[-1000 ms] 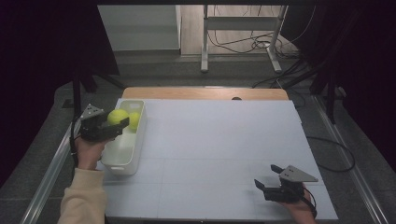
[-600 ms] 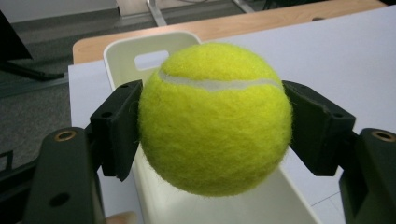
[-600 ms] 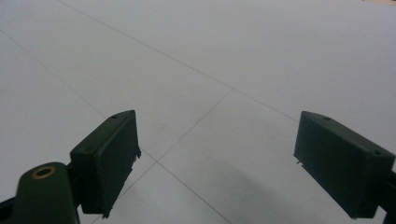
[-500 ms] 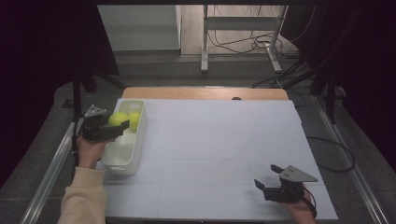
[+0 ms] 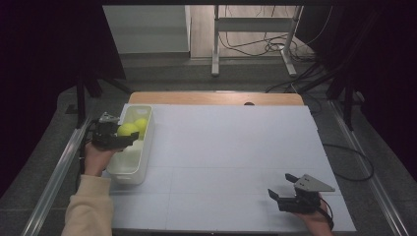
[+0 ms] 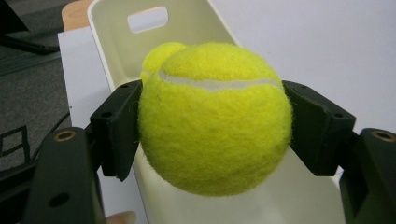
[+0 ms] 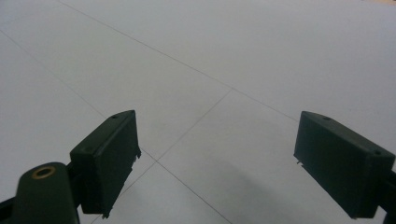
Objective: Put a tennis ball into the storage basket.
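White table (image 5: 221,147) fills frame centre, thin seam lines crossing it, bare wood strip (image 5: 216,98) along its far edge. White bin (image 5: 130,167) sits on it at the left edge, mid-frame.

The high view looks forward and down from above the person's side, taking in the whole white tabletop (image 5: 226,157) and the floor beyond it. The left gripper view sits very close behind its jaws, facing along the cream bin (image 6: 196,28) toward its far end; the bin (image 5: 129,167) also lies at the tabletop's left edge in the high view. The right gripper view looks low and close across bare tabletop (image 7: 224,56), the near-right area in the high view.
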`<state>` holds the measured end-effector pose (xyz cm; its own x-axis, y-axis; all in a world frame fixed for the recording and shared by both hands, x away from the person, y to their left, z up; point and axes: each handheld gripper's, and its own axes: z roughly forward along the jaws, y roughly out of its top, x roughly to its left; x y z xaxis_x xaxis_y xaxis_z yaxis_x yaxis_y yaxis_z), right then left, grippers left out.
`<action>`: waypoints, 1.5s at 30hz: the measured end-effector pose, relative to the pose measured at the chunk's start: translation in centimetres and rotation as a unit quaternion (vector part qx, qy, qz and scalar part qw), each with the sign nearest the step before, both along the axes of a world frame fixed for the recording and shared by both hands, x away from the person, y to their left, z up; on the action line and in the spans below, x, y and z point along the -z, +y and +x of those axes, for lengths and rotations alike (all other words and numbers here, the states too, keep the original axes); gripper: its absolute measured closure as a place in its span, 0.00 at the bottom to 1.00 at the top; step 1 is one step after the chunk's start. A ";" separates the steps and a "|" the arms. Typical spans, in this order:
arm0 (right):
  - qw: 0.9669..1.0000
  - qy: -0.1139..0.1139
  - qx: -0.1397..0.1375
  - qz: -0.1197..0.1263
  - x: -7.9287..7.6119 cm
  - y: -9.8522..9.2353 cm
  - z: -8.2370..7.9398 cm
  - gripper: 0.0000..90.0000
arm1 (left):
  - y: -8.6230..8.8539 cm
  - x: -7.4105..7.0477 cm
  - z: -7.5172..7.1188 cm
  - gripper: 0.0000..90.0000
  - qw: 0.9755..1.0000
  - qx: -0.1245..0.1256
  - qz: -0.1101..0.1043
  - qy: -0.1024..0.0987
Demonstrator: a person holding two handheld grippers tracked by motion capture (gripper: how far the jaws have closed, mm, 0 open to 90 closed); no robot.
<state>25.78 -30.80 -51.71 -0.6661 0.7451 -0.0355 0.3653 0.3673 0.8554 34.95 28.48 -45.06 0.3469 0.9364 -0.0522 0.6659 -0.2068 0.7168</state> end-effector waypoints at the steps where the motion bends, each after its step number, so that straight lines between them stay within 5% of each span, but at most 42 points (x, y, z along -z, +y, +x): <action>1: 1.000 0.000 0.000 0.000 0.0 0.0 0.0 0.16 | 0.0 0.0 0.1 0.29 1.000 0.001 0.003 0.003; 24: 1.000 -0.002 0.001 0.001 0.0 -0.1 0.0 0.16 | 0.0 0.0 0.1 0.27 1.000 0.004 0.005 0.001; 29: 1.000 -0.004 0.007 0.002 -0.1 -0.2 -0.1 0.16 | 0.1 -0.7 -0.3 0.16 1.000 0.004 -0.010 -0.018; 38: 1.000 -0.004 0.008 0.001 -0.1 -0.2 -0.1 0.16 | 0.2 -1.1 -0.6 0.11 0.999 0.007 -0.031 -0.032; 45: 1.000 -0.007 0.009 0.002 -0.1 -0.2 -0.1 0.16 | 0.5 -1.9 -1.5 0.11 0.995 0.028 -0.076 -0.061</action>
<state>25.70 -31.02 -51.58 -0.6528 0.7564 -0.0411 0.3599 0.3574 0.8618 33.44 28.97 -43.19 0.4111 0.8998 -0.1464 0.5618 -0.1236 0.8180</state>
